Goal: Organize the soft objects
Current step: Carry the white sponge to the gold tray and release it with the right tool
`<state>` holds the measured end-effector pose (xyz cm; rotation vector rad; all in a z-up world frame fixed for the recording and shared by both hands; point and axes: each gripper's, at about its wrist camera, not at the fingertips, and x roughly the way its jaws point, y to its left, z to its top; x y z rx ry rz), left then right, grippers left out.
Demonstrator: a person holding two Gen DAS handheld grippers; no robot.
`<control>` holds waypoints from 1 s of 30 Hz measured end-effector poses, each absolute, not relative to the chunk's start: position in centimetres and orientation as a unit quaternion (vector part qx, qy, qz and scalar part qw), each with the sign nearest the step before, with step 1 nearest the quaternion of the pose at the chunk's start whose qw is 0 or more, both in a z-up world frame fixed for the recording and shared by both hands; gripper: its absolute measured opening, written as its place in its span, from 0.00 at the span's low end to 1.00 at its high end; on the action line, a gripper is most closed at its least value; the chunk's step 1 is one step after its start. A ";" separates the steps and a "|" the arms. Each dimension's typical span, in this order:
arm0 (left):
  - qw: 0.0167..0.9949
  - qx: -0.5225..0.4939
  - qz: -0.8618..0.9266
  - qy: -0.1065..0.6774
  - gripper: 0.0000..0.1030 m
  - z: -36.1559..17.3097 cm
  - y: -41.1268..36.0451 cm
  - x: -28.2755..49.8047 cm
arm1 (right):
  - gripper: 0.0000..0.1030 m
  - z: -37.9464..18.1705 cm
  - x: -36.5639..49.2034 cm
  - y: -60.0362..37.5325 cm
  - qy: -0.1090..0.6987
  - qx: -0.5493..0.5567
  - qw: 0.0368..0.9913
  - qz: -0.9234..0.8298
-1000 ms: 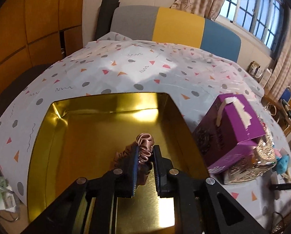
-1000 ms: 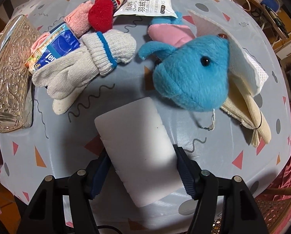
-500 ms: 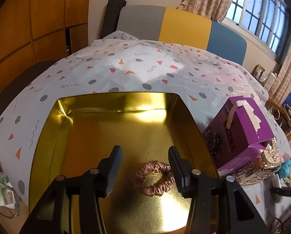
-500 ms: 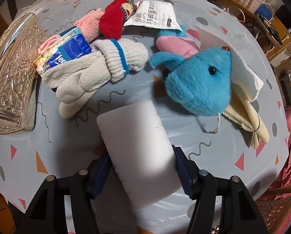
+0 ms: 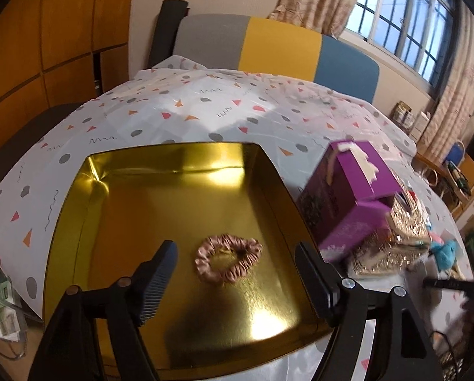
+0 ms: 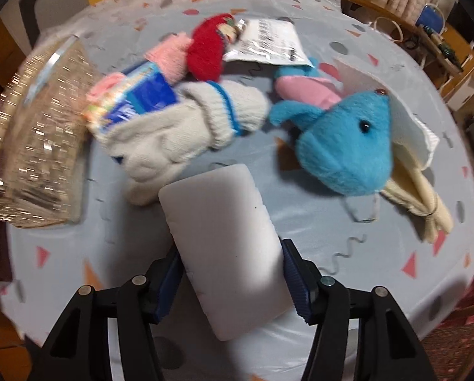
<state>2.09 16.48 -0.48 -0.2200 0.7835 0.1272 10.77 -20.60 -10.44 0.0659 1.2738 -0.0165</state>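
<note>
The worktop [image 5: 205,108], under a spotted cloth, carries a gold tin [image 5: 78,222] that fills the space ahead of the left gripper [image 5: 237,273]. A second ago that gripper pinched the pink scrunchie [image 5: 229,263]; now its jaws are opening, wide apart, and the scrunchie lies flat on the tin floor between them, touching neither. That item looks delivered, so the left hand seems free for another. The right gripper [image 6: 233,282] has its jaws clamped on a white sponge block [image 6: 221,238], closing slightly. Beyond those jaws lie a blue plush toy [image 6: 348,146] to the right and white knitted gloves [image 6: 186,127] to the left, still waiting.
</note>
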 end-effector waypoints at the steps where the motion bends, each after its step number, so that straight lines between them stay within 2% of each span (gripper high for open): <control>1: 0.916 -0.103 0.063 0.382 0.75 -0.6 16.2 1.9 | 0.58 -10.0 10.6 -20.2 0.588 0.037 0.808 -0.004; 20: 0.923 -0.073 0.037 0.377 0.84 -0.1 13.8 0.4 | 0.58 2.7 14.8 -13.0 0.440 0.053 0.893 0.083; 30: 0.920 -0.076 0.043 0.382 0.84 -0.5 14.4 0.1 | 0.58 7.2 14.3 -1.1 0.377 0.010 0.896 0.233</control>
